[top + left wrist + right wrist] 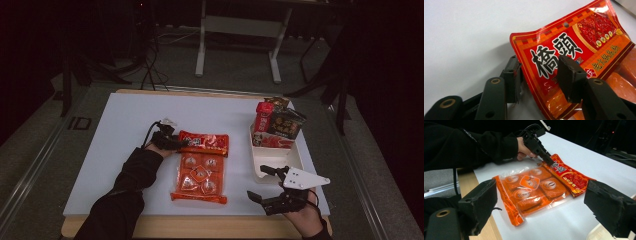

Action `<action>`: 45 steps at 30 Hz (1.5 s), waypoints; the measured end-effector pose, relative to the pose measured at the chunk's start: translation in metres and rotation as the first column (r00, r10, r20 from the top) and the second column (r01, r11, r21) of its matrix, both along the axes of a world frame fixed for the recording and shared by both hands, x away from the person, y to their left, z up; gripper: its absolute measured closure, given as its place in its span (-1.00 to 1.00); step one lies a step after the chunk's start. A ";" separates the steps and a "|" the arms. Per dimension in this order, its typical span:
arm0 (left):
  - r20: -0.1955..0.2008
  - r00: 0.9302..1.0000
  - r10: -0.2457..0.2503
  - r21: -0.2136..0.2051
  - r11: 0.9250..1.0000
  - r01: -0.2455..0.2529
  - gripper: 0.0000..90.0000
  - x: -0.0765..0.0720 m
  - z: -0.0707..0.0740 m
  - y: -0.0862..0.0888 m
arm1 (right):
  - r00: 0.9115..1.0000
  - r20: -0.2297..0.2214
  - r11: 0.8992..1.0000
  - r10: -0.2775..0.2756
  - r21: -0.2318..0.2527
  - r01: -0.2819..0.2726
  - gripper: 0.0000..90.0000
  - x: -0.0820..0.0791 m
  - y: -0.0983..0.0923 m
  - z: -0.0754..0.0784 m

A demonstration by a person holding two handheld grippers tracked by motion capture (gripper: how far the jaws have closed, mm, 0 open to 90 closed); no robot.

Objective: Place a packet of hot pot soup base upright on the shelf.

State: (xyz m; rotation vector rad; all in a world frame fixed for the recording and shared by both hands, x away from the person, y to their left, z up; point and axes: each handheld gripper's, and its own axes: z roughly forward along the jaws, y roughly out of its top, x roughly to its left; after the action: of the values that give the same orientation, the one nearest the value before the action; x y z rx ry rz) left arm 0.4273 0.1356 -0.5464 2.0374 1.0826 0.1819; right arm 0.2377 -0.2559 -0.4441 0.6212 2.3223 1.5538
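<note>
White table (pixel 125 150); glossy crinkled packet (pixel 564 57), seemingly pinched by left hand-held gripper (pixel 540 80).

1. We see a dim room in the high view: the floor and far background sink to near black, while the white table (pixel 125 150) is the one evenly lit surface.
2. Light seems to fall from above, leaving only short soft shadows.
3. The high view is soft and grainy.
4. In the left gripper view, the red packet (pixel 574 57) is sharp and vivid, with glare on its glossy upper corner; the near jaws blur slightly.
5. In the right gripper view, the clear wrapping glints and the close jaws are out of focus.
</note>
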 end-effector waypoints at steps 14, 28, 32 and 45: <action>-0.051 0.998 0.029 0.063 0.998 -0.026 0.94 0.000 0.008 -0.015 | 1.000 -0.004 1.000 -0.001 -0.002 0.001 -0.75 0.001 0.002 0.000; 0.084 0.996 0.014 0.002 1.000 -0.014 1.00 -0.025 0.041 -0.006 | 0.999 -0.021 0.999 -0.046 0.013 0.046 -0.75 0.004 -0.003 0.002; 0.120 0.993 0.017 -0.039 0.999 -0.012 1.00 -0.034 0.055 -0.002 | 0.997 -0.041 0.998 -0.059 0.032 0.060 -0.75 0.006 -0.005 0.003; 0.214 0.977 -0.018 -0.104 0.994 0.041 1.00 -0.064 0.093 0.001 | 0.993 0.043 0.994 -0.107 -0.005 0.107 -0.64 0.013 -0.009 0.018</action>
State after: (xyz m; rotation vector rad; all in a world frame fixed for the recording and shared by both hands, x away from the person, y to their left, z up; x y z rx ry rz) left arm 0.3632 0.1363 -0.4532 1.8882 0.9091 0.3122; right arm 0.2505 -0.2653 -0.4263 0.6920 2.2244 1.4957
